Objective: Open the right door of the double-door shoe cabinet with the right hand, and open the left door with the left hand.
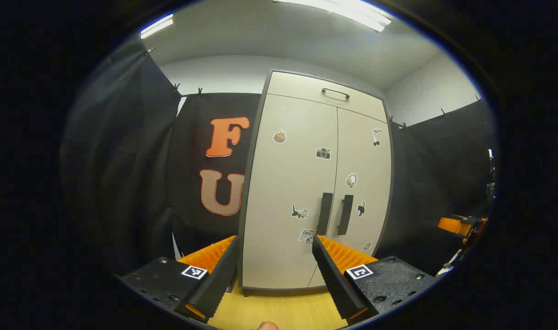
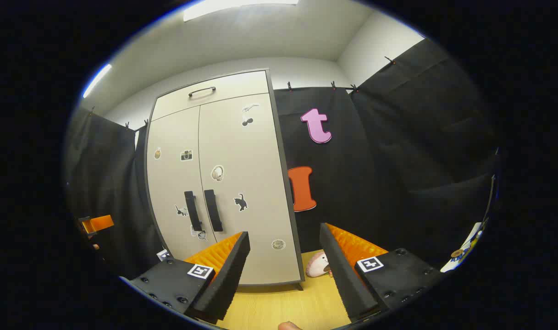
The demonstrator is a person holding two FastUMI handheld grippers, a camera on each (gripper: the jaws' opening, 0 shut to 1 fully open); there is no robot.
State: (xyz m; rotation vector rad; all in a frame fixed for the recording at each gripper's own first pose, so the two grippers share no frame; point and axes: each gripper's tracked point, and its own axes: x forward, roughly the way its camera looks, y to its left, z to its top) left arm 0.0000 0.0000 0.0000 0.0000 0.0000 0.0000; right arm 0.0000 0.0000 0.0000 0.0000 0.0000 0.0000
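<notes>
Claw fingers spread wide and empty on my right claw (image 2: 283,270), I should carry it forward to the shoe cabinet (image 2: 223,183), both doors shut, and close squarely around the right door's black handle (image 2: 213,210) before pulling outward.

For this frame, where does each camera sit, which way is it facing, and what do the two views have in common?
Left gripper view: rides the left hand-held gripper, facing the closed shoe cabinet almost head-on; its own open fingers and a fingertip show at the bottom.
Right gripper view: rides the right hand-held gripper, aimed past the cabinet's right edge toward the black cloth; open fingers and a fingertip show.
Shared: the cabinet, its two dark door handles and the wooden floor.
</notes>
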